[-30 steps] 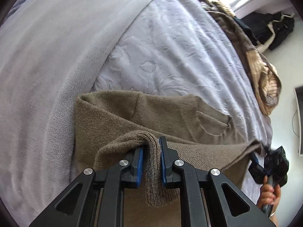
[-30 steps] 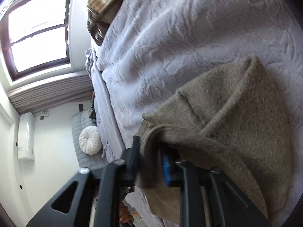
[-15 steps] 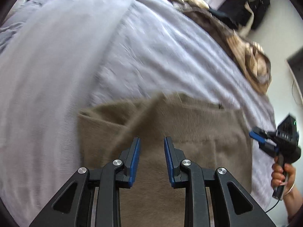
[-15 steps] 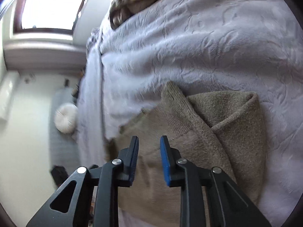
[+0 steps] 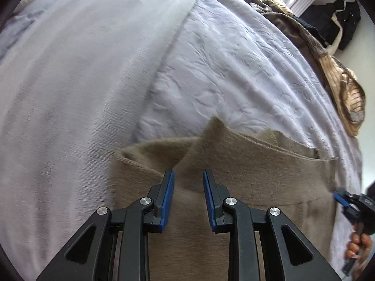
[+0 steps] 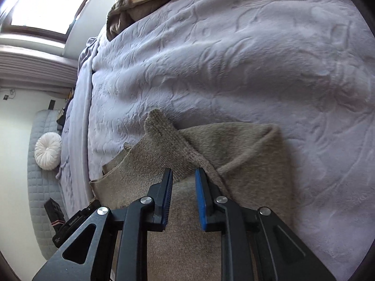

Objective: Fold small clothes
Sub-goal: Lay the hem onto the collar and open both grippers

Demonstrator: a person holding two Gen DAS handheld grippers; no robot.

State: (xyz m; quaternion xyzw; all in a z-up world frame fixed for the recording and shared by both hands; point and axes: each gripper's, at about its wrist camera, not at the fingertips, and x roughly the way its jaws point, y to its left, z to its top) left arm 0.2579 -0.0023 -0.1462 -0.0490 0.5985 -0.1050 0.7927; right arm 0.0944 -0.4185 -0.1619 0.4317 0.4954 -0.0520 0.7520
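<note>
An olive-brown knit sweater (image 5: 257, 175) lies folded on the pale lilac bedspread (image 5: 234, 70), one sleeve laid slantwise across its top. My left gripper (image 5: 188, 172) hovers over the sweater's left part, open, with only the flat knit showing through the gap. The right wrist view shows the same sweater (image 6: 234, 145) with its sleeve cuff (image 6: 157, 124) poking past the top edge. There my right gripper (image 6: 184, 171) hangs above the sleeve, open and holding nothing. It also shows at the far right of the left view as the right gripper (image 5: 344, 199), with a hand (image 5: 358, 245) on its handle.
A smooth grey blanket (image 5: 82, 82) covers the bed's left side. A heap of tan and striped clothes (image 5: 339, 82) lies along the far right edge. Dark bags (image 5: 332, 21) hang by the wall. A round white cushion (image 6: 48, 151) rests on a quilted mat beside the bed.
A second ago both grippers were shut on lifted folds of the sweater. Both have let go and drawn back, and the sweater now lies flat with the sleeve across it.
</note>
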